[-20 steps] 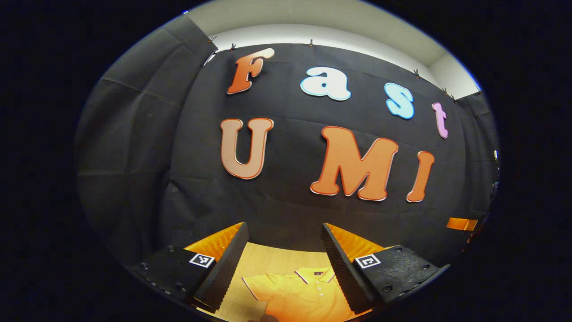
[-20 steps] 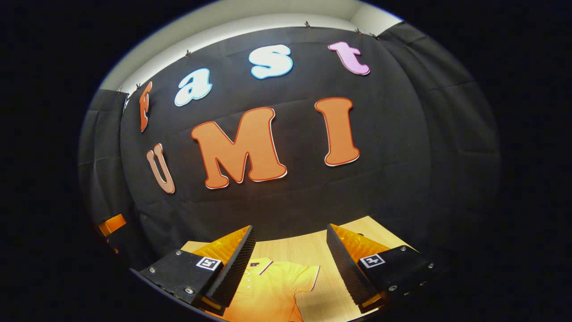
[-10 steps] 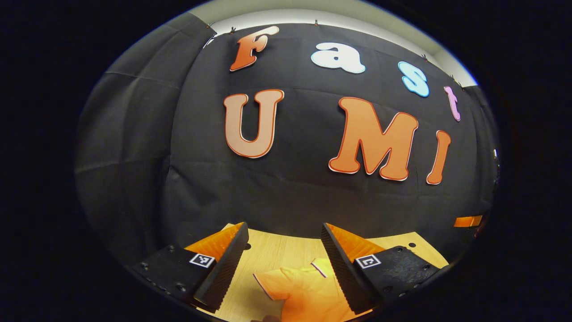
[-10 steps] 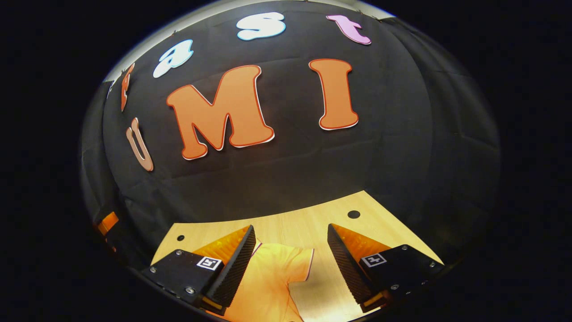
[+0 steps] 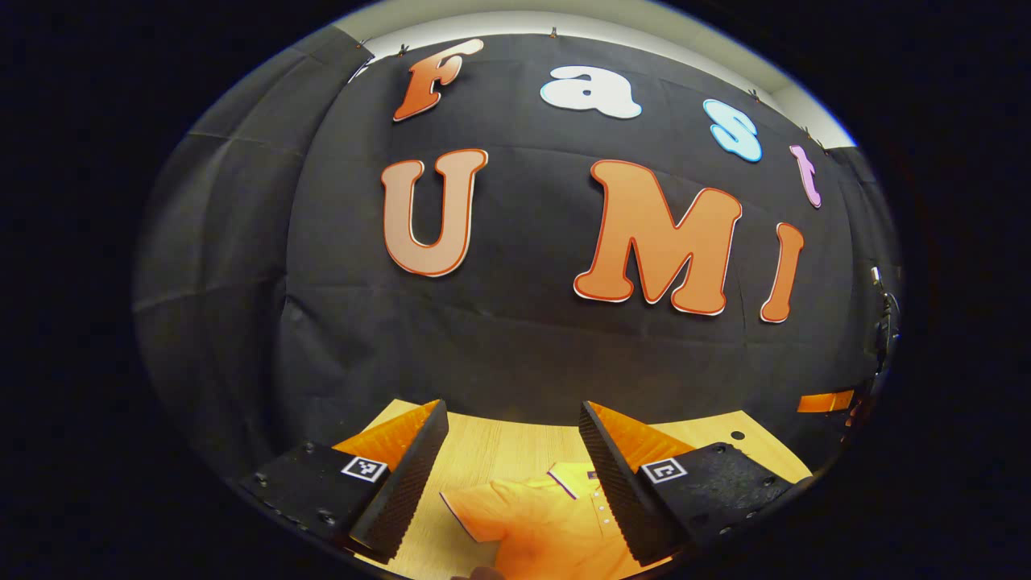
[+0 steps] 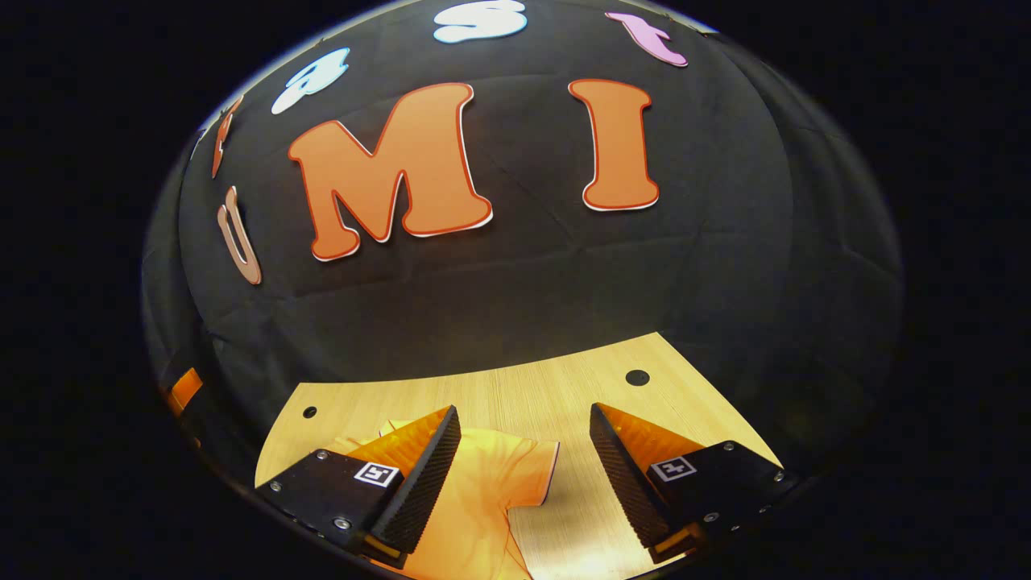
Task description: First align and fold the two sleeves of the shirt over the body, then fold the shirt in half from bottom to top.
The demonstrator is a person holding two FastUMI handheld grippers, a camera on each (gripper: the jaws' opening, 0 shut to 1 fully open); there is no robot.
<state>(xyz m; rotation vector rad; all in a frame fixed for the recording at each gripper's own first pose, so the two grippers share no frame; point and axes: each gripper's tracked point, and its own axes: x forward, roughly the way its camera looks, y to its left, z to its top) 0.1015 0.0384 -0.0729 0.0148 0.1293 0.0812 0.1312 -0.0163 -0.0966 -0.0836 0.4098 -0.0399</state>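
An orange short-sleeved polo shirt lies flat on the light wooden table, collar toward the booth wall. In the left gripper view its sleeve and buttoned collar show between the fingers of my left gripper, which is open and held above the cloth. In the right gripper view the shirt shows its other sleeve below my right gripper, also open, with nothing between its fingers. Both grippers hover over the shirt's upper part, apart from it.
The wooden table has small dark holes near its far corners and ends at the black cloth wall. Bare wood lies to the right of the sleeve in the right gripper view.
Both grippers have tilted downward and moved nearer the table, so more wood and shirt show now. The shirt lies as before. Both stay open.
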